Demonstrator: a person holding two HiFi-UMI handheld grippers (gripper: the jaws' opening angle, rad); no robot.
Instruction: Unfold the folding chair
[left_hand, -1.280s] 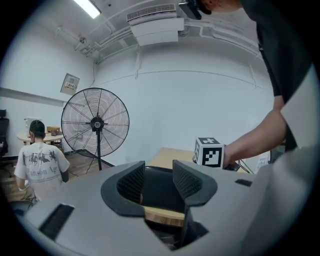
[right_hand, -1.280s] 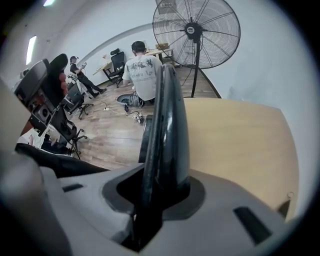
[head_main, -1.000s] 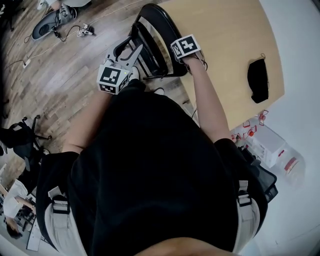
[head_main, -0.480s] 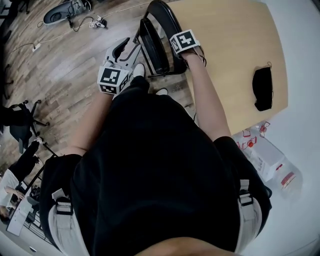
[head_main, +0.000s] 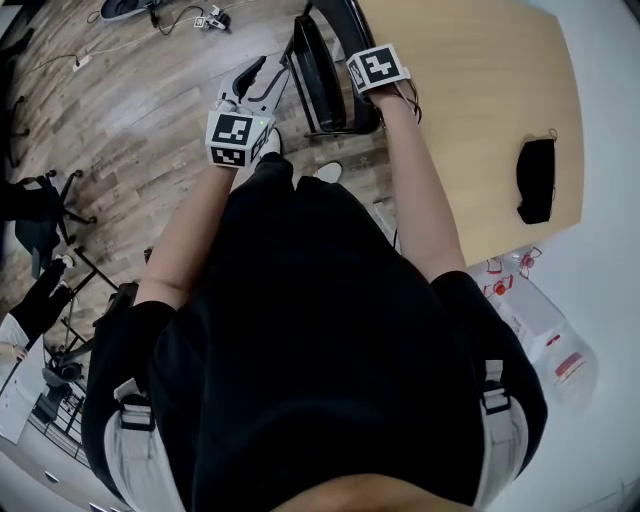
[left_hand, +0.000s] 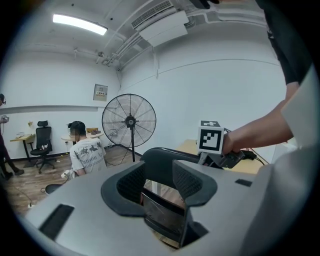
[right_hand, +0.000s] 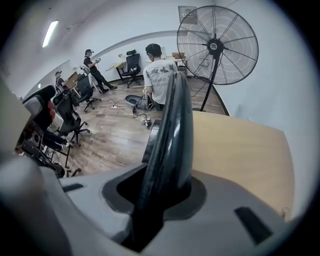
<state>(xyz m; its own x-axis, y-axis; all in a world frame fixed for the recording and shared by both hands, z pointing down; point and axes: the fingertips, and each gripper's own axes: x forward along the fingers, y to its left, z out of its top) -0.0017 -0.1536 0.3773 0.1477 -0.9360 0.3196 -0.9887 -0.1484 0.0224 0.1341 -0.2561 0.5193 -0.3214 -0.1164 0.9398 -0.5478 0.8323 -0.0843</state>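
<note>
Since a second ago, the left gripper (left_hand: 159, 181), the right gripper (right_hand: 162, 189) and the chair (head_main: 318, 88) between them have all shifted higher in the head view, and the chair's top now runs off the upper edge. The black chair stands on the wooden floor (head_main: 130, 110) just beside the edge of a light wooden table (head_main: 470, 110). Its seat and back are close together, so it is not yet opened out. The right gripper comes down on it from above, and its jaws are clamped on the curved top rim (right_hand: 171, 125) of the back, which fills the gap between them. The left gripper reaches in from the floor side. Its jaws stand partly apart and are closed on the dark seat panel (left_hand: 164, 216), which spans the space between the pads. Past that panel, the left gripper view shows the back's rim and the right gripper's marker cube (left_hand: 211, 137). A small black bag (head_main: 537, 180) lies on the table, well apart from the chair. A person (right_hand: 159, 75) sits low near a big standing fan (right_hand: 217, 46).
</note>
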